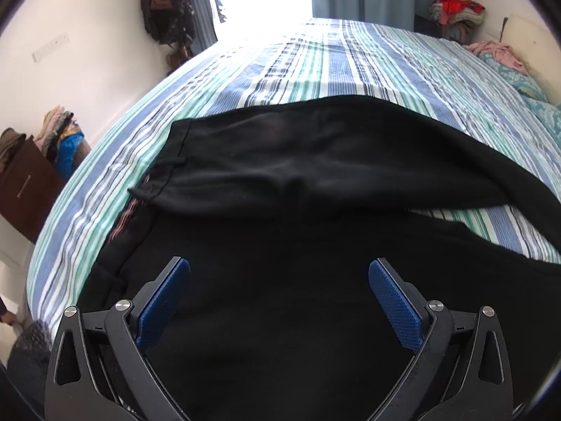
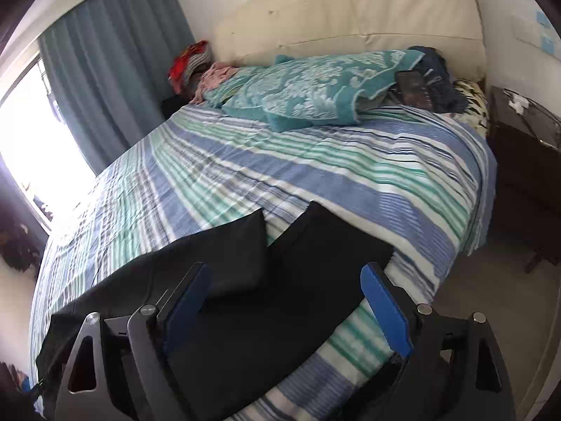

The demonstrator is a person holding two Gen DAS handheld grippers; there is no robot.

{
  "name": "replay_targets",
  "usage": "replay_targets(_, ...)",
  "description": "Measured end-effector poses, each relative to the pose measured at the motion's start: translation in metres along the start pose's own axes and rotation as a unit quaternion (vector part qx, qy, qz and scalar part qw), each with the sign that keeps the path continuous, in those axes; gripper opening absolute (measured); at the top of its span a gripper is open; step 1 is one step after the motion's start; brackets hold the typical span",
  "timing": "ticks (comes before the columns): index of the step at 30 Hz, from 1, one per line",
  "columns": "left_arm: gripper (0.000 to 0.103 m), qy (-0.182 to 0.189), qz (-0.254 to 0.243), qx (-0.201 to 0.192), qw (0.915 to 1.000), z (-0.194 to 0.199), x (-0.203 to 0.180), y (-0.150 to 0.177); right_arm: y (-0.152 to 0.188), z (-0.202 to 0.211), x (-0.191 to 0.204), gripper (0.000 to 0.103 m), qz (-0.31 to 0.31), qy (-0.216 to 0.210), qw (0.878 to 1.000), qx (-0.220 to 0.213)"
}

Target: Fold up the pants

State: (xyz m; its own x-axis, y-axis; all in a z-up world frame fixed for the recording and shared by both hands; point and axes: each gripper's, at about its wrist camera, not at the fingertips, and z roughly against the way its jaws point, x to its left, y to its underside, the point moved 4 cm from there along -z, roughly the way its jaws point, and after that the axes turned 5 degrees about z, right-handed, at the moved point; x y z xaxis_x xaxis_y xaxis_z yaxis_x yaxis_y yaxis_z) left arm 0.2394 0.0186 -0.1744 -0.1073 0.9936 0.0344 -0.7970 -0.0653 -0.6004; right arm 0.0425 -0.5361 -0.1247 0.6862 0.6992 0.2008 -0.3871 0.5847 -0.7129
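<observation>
Black pants point(image 1: 315, 161) lie spread on a striped bedsheet point(image 1: 315, 59). In the left wrist view the waistband is at the left and the two legs run off to the right. My left gripper point(image 1: 279, 266) is open and empty, hovering just above the near leg close to the waist. In the right wrist view the two leg ends point(image 2: 308, 245) lie side by side with a narrow gap of sheet between them. My right gripper point(image 2: 285, 273) is open and empty above the near leg's end.
Teal patterned pillows point(image 2: 315, 87) and dark clothes point(image 2: 434, 80) lie at the cream headboard point(image 2: 350, 10). A dark nightstand point(image 2: 526, 161) stands to the right of the bed. Blue curtains point(image 2: 112, 63) and a bright window are at the far side. Clothes piles sit by the wall point(image 1: 59, 129).
</observation>
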Motion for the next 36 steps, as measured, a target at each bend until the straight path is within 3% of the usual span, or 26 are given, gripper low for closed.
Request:
replay_targets(4, 0.102, -0.011, 0.038, 0.020, 0.9990, -0.012, 0.030, 0.039, 0.049, -0.012, 0.063, 0.088, 0.058, -0.102, 0.992, 0.052)
replay_targets(6, 0.102, -0.014, 0.047, 0.015, 0.9987, -0.019, 0.042, 0.046, 0.068, -0.024, 0.082, 0.088, 0.056, -0.173, 0.980, 0.084)
replay_targets(8, 0.102, -0.012, 0.044, 0.018, 0.9988, -0.019, 0.042, 0.043, 0.072, -0.040, 0.089, 0.088, 0.048, -0.206, 0.971, 0.109)
replay_targets(11, 0.102, -0.014, 0.034, 0.023, 0.9991, -0.022, 0.039, 0.043, 0.066, -0.075, 0.071, 0.087, -0.022, -0.215, 0.966, 0.142)
replay_targets(13, 0.103, -0.016, 0.028, 0.016, 0.9994, -0.022, 0.039, 0.046, 0.062, -0.103, 0.047, 0.087, -0.086, -0.189, 0.963, 0.169)
replay_targets(17, 0.103, -0.014, 0.025, 0.019, 0.9994, -0.021, 0.038, 0.047, 0.042, -0.130, 0.010, 0.081, -0.174, -0.149, 0.964, 0.136)
replay_targets(19, 0.103, -0.015, 0.023, 0.024, 0.9993, -0.020, 0.038, 0.048, 0.035, -0.140, 0.005, 0.071, -0.202, -0.145, 0.960, 0.130)
replay_targets(21, 0.103, -0.012, 0.019, 0.040, 0.9990, -0.019, 0.037, 0.046, 0.031, -0.149, 0.004, 0.021, -0.194, -0.120, 0.963, 0.141)
replay_targets(22, 0.102, -0.009, 0.017, 0.055, 0.9983, -0.018, 0.038, 0.043, 0.029, -0.150, 0.001, 0.010, -0.184, -0.094, 0.968, 0.143)
replay_targets(24, 0.102, 0.012, 0.017, 0.069, 0.9974, -0.012, 0.037, 0.031, 0.023, -0.142, 0.001, 0.009, -0.178, -0.099, 0.971, 0.126)
replay_targets(28, 0.102, 0.066, 0.028, 0.048, 0.9963, -0.002, 0.024, -0.028, -0.005, -0.088, 0.016, 0.009, -0.114, -0.159, 0.979, 0.063)
replay_targets(30, 0.102, 0.123, 0.060, 0.072, 0.9880, -0.018, 0.007, -0.068, -0.015, -0.065, 0.022, 0.009, -0.093, -0.180, 0.978, 0.040)
replay_targets(33, 0.102, 0.192, 0.110, 0.114, 0.9684, -0.059, -0.023, -0.120, -0.027, -0.041, 0.030, 0.009, -0.078, -0.207, 0.975, 0.025)
replay_targets(36, 0.102, 0.201, 0.137, 0.143, 0.9593, -0.103, -0.049, -0.154, -0.035, -0.019, 0.039, 0.009, -0.056, -0.227, 0.972, 0.015)
